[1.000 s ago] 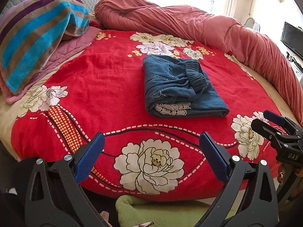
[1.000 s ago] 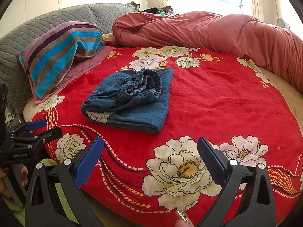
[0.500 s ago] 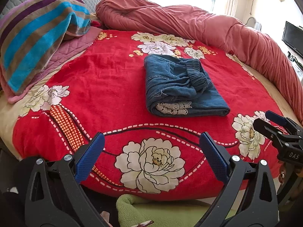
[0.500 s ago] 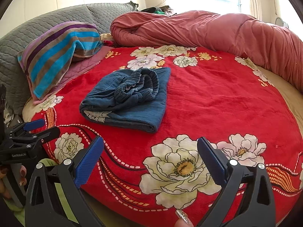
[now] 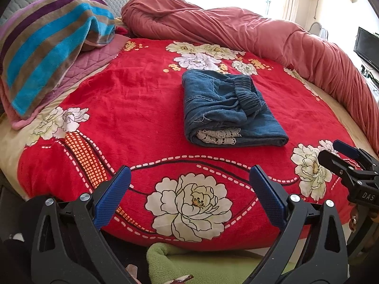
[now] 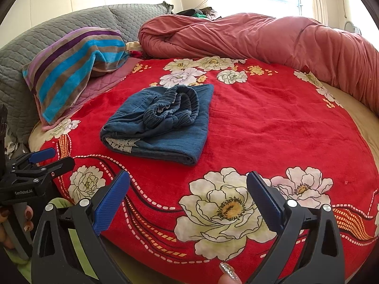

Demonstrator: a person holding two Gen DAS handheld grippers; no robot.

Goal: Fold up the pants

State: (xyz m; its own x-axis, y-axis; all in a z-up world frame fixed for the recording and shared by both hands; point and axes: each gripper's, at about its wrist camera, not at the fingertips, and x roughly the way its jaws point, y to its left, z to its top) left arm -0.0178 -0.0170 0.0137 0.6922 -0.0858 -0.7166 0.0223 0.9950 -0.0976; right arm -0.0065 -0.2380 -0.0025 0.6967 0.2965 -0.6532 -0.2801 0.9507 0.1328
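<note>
Both grippers, left point(image 5: 189, 191) and right point(image 6: 188, 195), sit at the bottom of frame with fingers spread wide, holding nothing. The folded pants point(image 5: 227, 108) lie mid-frame on the bed point(image 5: 132, 99).

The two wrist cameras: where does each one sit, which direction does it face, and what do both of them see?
Left wrist view: sits behind the open left gripper at the bed's near edge, facing the folded pants; the right gripper shows at right.
Right wrist view: sits behind the open right gripper, further right, facing the pants from their other side; the left gripper and a hand show at left.
Shared: pants, red floral blanket, striped pillow.
</note>
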